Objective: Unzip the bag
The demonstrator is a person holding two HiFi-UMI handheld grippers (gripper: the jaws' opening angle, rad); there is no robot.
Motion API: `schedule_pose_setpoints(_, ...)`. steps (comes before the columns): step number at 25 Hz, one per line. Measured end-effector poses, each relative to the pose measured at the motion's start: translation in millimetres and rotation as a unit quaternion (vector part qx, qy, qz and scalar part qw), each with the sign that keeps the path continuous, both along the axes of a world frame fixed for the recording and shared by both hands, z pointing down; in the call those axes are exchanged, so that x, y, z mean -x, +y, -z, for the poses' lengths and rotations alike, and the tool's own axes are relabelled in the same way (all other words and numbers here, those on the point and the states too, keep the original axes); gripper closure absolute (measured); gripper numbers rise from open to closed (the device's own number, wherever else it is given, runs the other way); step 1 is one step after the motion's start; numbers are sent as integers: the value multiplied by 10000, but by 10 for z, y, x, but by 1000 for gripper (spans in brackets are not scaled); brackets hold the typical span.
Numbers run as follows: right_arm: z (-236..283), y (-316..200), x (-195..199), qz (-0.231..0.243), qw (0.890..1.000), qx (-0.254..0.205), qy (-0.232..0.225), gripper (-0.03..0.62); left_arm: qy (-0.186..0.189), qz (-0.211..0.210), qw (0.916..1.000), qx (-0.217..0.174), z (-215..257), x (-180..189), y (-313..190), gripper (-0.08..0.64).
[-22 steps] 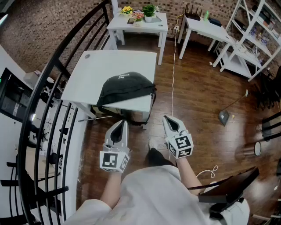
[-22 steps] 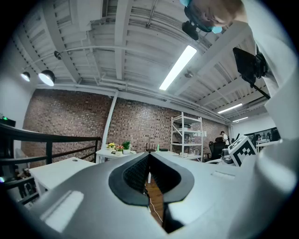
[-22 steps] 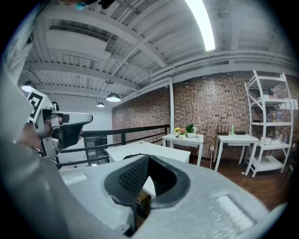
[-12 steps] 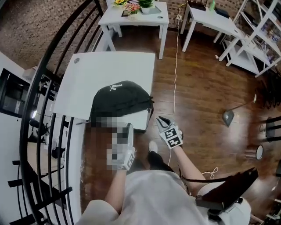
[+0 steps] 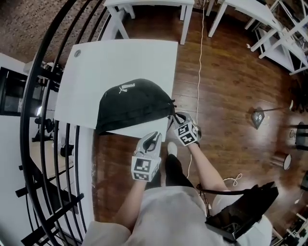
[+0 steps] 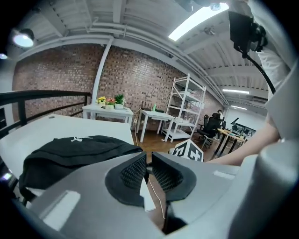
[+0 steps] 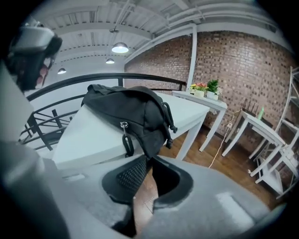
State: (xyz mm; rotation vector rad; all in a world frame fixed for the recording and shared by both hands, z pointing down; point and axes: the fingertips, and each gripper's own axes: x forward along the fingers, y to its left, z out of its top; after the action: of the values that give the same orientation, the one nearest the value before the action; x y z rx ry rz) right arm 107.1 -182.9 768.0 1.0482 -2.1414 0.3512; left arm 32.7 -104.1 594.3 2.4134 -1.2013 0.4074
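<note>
A black bag [image 5: 134, 103] with a small white logo lies on the near part of the white table [image 5: 120, 57]. My right gripper [image 5: 176, 116] is at the bag's right end by the table's corner, jaws shut with nothing between them. In the right gripper view the bag [image 7: 126, 109] bulges just ahead of the right gripper [image 7: 149, 161], and a zipper pull [image 7: 125, 128] with a black loop hangs on its near side. My left gripper [image 5: 155, 136] hovers just off the table's near edge, shut and empty. The left gripper view has the bag [image 6: 79, 149] to the left of the left gripper [image 6: 148, 161].
A black metal railing [image 5: 43, 120] curves along the table's left side. More white tables [image 5: 149, 5] stand at the back, and a white cable [image 5: 199, 62] runs over the wooden floor to the right. A dustpan [image 5: 257, 117] lies far right. My shoe [image 5: 172, 149] is below the table corner.
Both grippers have moved forward to the table's near edge, and the right one has come up to the bag's right end. The head camera has closed in over the table.
</note>
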Motion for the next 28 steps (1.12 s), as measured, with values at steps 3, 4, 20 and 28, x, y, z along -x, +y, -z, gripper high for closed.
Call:
schedule_pose_setpoints(3, 276, 71, -4, -204, 9989, 115, -418, 574, 192, -171, 9984, 495, -265, -121, -32, 443)
schedule_pose_setpoints(4, 417, 95, -5, -237, 9983, 125, -513, 578, 262, -168, 9974, 656, -342, -151, -57, 434)
schedule_pose_setpoints(20, 1274, 208, -23, -321, 9978, 165, -553, 595, 593, 1055, 9831, 1377, -659, -183, -540, 520)
schedule_pose_setpoints(28, 667, -25, -435, -1384, 9900, 275, 8, 597, -1039, 2665, 9397, 1873, -1725, 2881, 29, 528)
